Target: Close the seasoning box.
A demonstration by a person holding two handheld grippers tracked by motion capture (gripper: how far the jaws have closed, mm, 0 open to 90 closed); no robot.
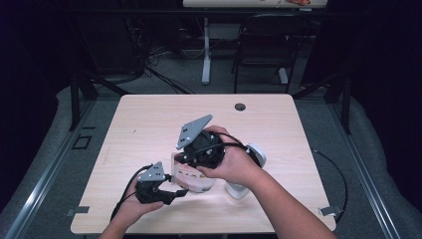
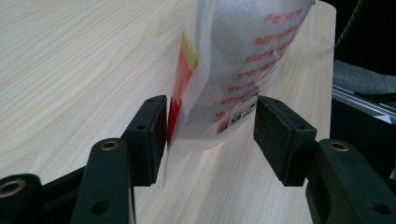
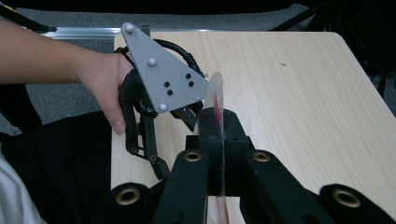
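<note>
From the high view, a pale wood-grain tabletop [image 1: 149,124] stands in a dim room on a grey floor, with a black chair [image 1: 263,50] and a white table leg [image 1: 206,55] beyond its far edge. A round grommet hole [image 1: 240,107] sits near that far edge. A white device on a stand [image 1: 244,179] rests on the tabletop by the person's right forearm. The left gripper [image 1: 166,194] lies low near the front edge, the right gripper [image 1: 186,159] above and just behind it, and a whitish plastic pouch [image 1: 191,177] with red markings hangs between the two, close above the tabletop. What the pouch holds cannot be told.

In the left gripper view, the pouch [image 2: 238,60] hangs upright over the wood: translucent and silvery, with red printed lines of text, a small code near its lower edge and a red and yellow patch on its left side. Its lower corner dips between the left gripper [image 2: 210,133], whose fingers [image 2: 152,135] are released and spread wide; the left one is touching or just beside the pouch edge, the right one clearly apart from it.

In the right gripper view, the right gripper [image 3: 219,140] has its fingers [image 3: 205,154] clenched on the thin edge of the pouch [image 3: 215,100], seen edge-on with a red streak. Beyond it a hand holds the left gripper [image 3: 187,114] under its grey three-cornered plate [image 3: 161,74].
</note>
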